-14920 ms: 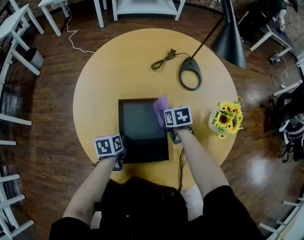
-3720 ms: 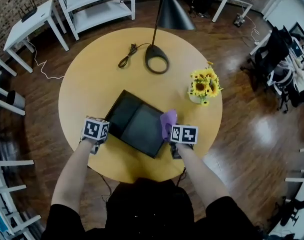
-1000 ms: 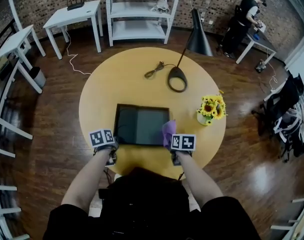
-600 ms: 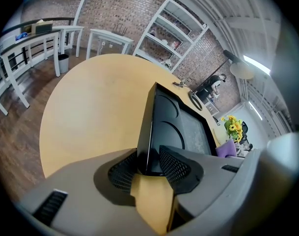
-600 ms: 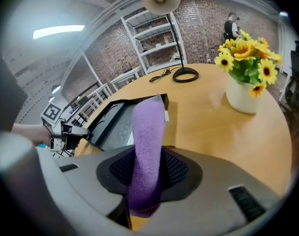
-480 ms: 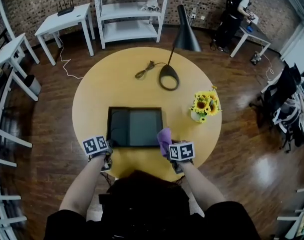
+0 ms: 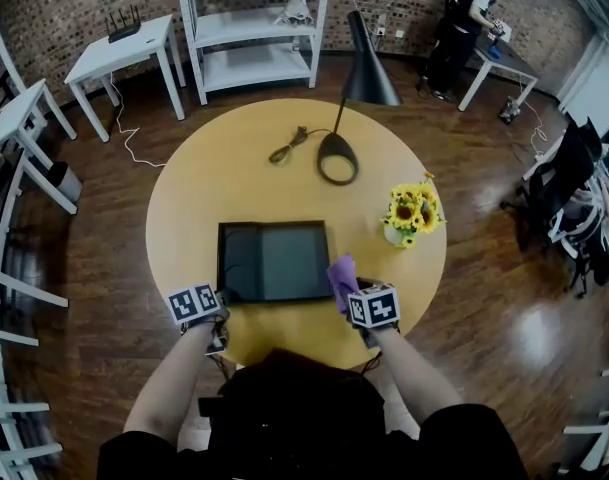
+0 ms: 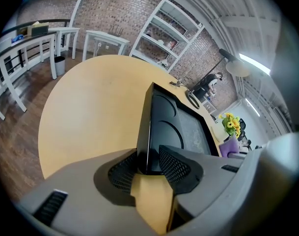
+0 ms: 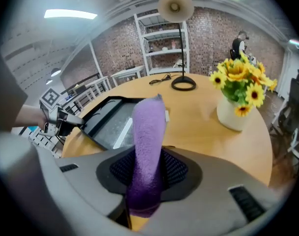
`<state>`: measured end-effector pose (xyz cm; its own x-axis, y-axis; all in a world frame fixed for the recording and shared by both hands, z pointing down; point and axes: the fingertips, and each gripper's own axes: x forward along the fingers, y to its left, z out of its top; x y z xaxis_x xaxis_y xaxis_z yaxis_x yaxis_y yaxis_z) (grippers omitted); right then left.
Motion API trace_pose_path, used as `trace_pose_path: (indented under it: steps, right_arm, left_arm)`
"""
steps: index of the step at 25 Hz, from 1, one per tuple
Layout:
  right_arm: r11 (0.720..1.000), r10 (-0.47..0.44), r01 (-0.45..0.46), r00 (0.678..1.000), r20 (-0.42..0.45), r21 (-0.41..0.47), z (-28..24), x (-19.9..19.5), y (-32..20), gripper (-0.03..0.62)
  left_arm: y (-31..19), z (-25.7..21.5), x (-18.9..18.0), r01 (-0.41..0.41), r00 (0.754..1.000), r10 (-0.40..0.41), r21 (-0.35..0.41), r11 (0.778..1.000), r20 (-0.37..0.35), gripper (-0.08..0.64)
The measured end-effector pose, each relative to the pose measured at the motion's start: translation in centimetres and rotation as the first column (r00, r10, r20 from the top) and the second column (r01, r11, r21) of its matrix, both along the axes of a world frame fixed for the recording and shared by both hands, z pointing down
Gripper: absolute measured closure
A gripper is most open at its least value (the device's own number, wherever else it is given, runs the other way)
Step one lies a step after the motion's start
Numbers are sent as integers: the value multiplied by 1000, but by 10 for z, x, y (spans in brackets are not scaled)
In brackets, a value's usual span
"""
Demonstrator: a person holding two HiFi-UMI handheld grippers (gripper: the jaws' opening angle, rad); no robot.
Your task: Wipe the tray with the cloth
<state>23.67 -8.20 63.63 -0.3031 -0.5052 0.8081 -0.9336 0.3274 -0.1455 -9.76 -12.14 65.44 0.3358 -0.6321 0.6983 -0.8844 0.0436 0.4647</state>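
The black tray (image 7: 272,261) lies on the round yellow table (image 7: 204,188). My left gripper (image 7: 220,314) is shut on the rim at the tray's near left corner. In the left gripper view the tray (image 8: 188,127) edge stands between the two pads of the left gripper (image 8: 148,163). My right gripper (image 7: 356,294) is shut on a purple cloth (image 7: 342,271) that stands up just off the tray's near right corner. The right gripper view shows the cloth (image 9: 148,132) pinched upright in the right gripper (image 9: 148,170), with the tray (image 9: 110,122) ahead on the left.
A black lamp with a ring base (image 7: 336,158) and a loose cable (image 7: 289,146) stand at the table's far side. A vase of sunflowers (image 7: 412,213) sits right of the tray. White shelves (image 7: 254,28) and tables ring the room; a person (image 7: 469,8) stands far right.
The right gripper with the cloth has shifted slightly right, from over the tray's near right corner to just beside it. The left gripper keeps its hold on the near left corner.
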Motion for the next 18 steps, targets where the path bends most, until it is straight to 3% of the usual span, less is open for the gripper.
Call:
trace_pose_path:
  steps: [5, 7, 10, 14, 18]
  right_arm:
    - [990, -116, 114, 993, 21, 88, -39, -61, -44, 465]
    - [986, -154, 150, 986, 60, 73, -41, -98, -58, 465]
    - [990, -136, 139, 983, 125, -19, -23, -145, -77, 465]
    - [982, -115, 118, 993, 28, -150, 23, -177, -96, 465]
    - [978, -126, 117, 991, -38, -170, 38, -190, -104, 469]
  left_arm:
    - [13, -1, 19, -106, 994, 106, -32, 994, 16, 425]
    - [23, 0, 30, -148, 989, 148, -39, 988, 4, 425]
    - [31, 2, 36, -151, 988, 150, -32, 988, -40, 423]
    - [35, 8, 36, -123, 983, 111, -77, 989, -145, 416]
    - [31, 7, 38, -171, 972, 154, -84, 982, -178, 414]
